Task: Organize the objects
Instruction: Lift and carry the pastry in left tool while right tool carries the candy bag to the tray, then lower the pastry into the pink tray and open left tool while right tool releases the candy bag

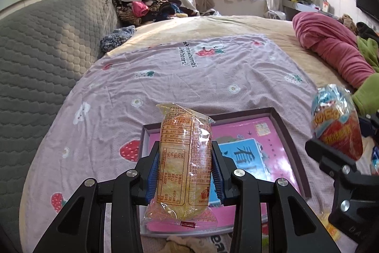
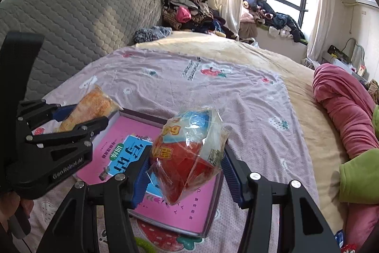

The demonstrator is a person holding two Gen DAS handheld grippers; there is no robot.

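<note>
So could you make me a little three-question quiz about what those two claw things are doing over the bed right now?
1. True or false: the left gripper is shut on a yellow noodle packet.
2. Multiple choice: what lies under both grippers on the strawberry-print sheet? A) a laptop B) a shallow box with a pink printed sheet inside C) a pillow
3. Fill in: the right gripper holds a clear-wrapped packet printed mostly in blue and ____.

Key:
1. True; its blue pads press both sides of the packet.
2. B.
3. Red.
</note>
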